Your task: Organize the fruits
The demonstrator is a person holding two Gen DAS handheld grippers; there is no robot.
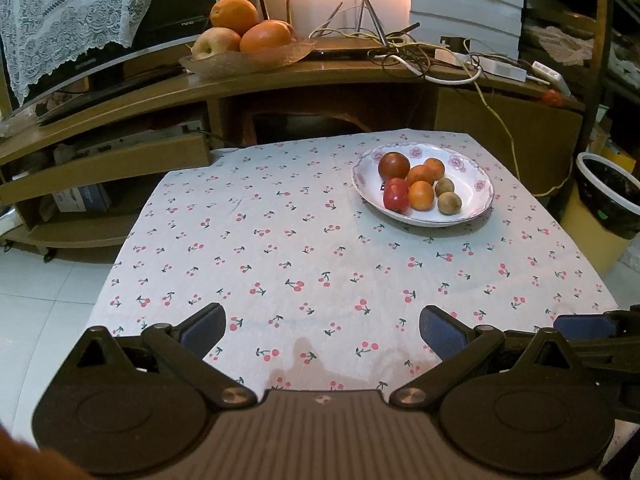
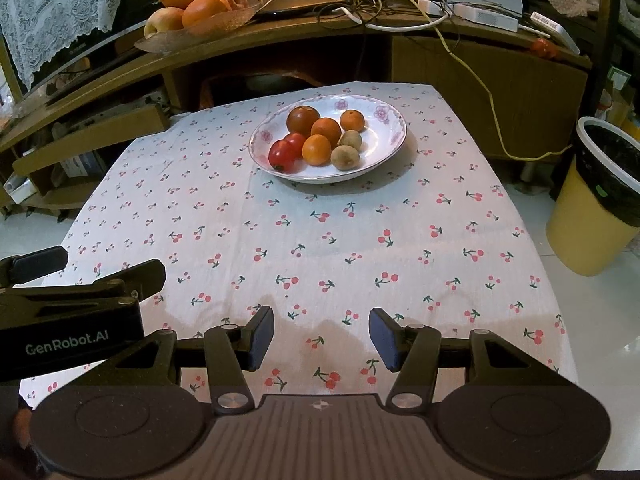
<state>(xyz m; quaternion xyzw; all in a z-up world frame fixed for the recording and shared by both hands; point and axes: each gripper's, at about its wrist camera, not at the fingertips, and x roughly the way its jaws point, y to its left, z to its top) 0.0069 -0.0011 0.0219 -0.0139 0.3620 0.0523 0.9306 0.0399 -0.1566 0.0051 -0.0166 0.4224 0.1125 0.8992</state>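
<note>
both claws (image 1: 322, 330) (image 2: 322, 338) agape, tilted down over tablecloth (image 1: 280, 248).

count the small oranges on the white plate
3: two small oranges at the back of the white plate, one nearer, beside the tomatoes. None seem hidden.

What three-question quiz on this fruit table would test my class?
1. True or false: the white floral plate stands on the cherry-print tablecloth.
2. How many brownish kiwis lie on that plate?
3. Which gripper has its jaws wider apart: A) left gripper, B) right gripper?

Key: 1 true; 2 two; 3 A.
</note>
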